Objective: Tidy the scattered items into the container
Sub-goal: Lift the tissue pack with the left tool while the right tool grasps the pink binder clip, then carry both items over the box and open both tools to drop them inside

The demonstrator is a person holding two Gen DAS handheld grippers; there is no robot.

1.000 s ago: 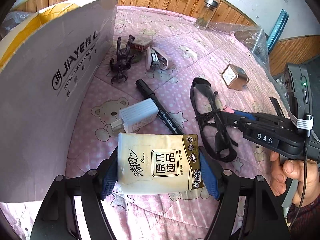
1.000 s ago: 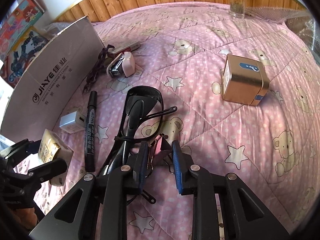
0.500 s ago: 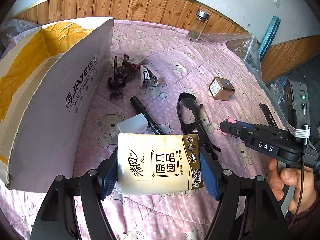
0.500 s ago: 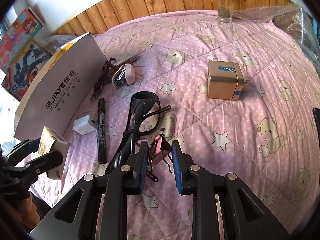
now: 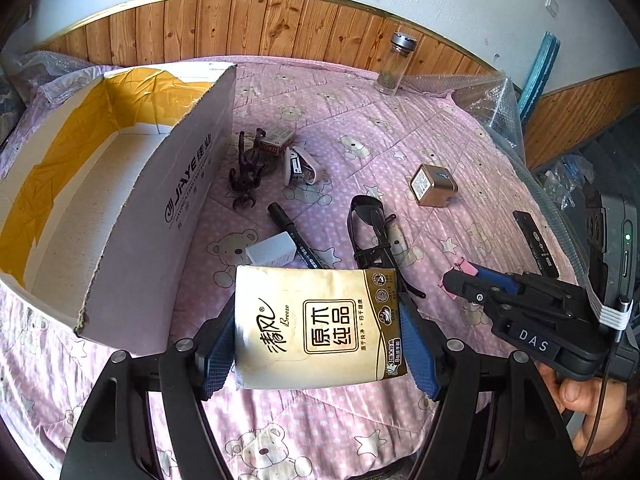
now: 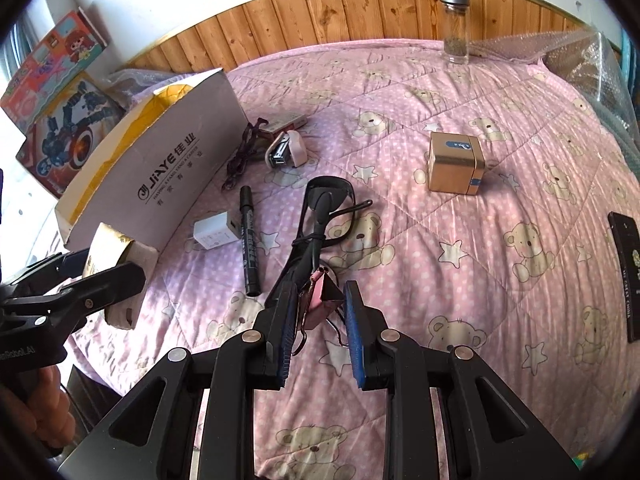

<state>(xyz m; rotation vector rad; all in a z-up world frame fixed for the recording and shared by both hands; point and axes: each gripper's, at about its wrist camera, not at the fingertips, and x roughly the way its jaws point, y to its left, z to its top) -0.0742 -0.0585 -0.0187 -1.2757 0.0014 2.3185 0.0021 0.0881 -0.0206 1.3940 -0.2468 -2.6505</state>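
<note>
You had the left hand-held gripper (image 5: 318, 330) closed on the pack of tissues (image 5: 316, 326), both blue pads pressed flat against its short ends, and the pack was lifted clear of the bed (image 5: 400, 128), near the corner of the open cardboard box (image 5: 160, 208). Your right hand-held gripper (image 6: 318, 310) was only partly closed, with the small pink clip (image 6: 320, 300) sitting between its fingers; whether the pads truly pinched it I could not tell, as a gap showed on the right side.

To do this step well, you needed to carry the tissues up and over the near wall of the box, not into it, since the cardboard edge stood high beside the pack. A soft pack can slip under a light squeeze, so a steady grip until it was well above the yellow-taped inside of the box was the safer course, then a low release.

The right hand probably needed a firmer close on the clip before any lift. The marker (image 6: 249, 240), the white charger (image 6: 214, 232), the dark glasses (image 6: 324, 208) and the gold tin (image 6: 454, 168) lay on the bed, waiting their turn.
</note>
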